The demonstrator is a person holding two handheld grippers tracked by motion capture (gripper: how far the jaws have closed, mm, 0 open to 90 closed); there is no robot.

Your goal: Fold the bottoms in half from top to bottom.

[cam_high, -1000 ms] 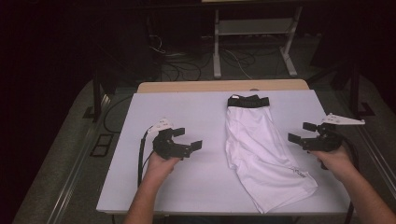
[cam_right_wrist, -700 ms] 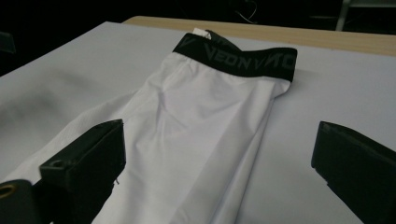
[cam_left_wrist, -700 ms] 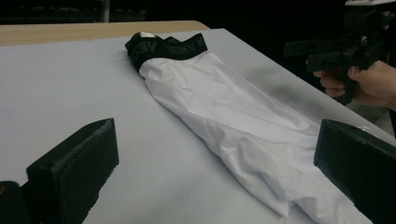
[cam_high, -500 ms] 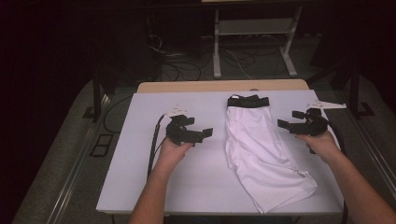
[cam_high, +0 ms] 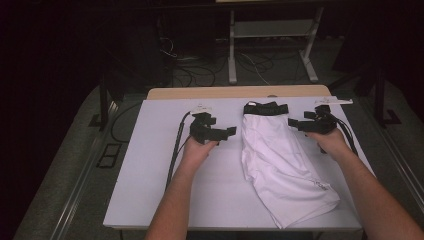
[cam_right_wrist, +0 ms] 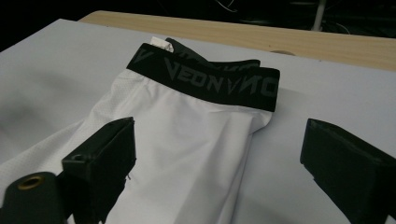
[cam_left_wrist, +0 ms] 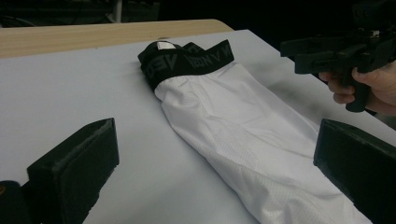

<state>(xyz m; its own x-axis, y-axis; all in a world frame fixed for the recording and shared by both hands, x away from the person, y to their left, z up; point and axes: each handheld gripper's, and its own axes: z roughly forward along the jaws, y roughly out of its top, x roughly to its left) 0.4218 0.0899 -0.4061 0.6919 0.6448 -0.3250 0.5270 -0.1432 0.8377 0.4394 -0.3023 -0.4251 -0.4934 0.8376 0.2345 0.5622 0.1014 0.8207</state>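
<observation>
Since the earlier frame, both hand-held grippers have been advanced up the surface and drawn in toward the waistband end of the white shorts. The shorts are laid folded lengthwise right of centre on the white surface, the black waistband at the far end and the hem near the front edge. The fabric is judged light, soft and limp – it will sag and unfold when lifted. The thicker waistband is judged the firmest place to be gripped, one corner per side. The left hand-held gripper is held just left of the shorts, jaws wide apart and empty. The right hand-held gripper is held at the opposite edge, likewise wide and empty. The waistband lettering is only partly legible – the fold conceals the layers beneath.
</observation>
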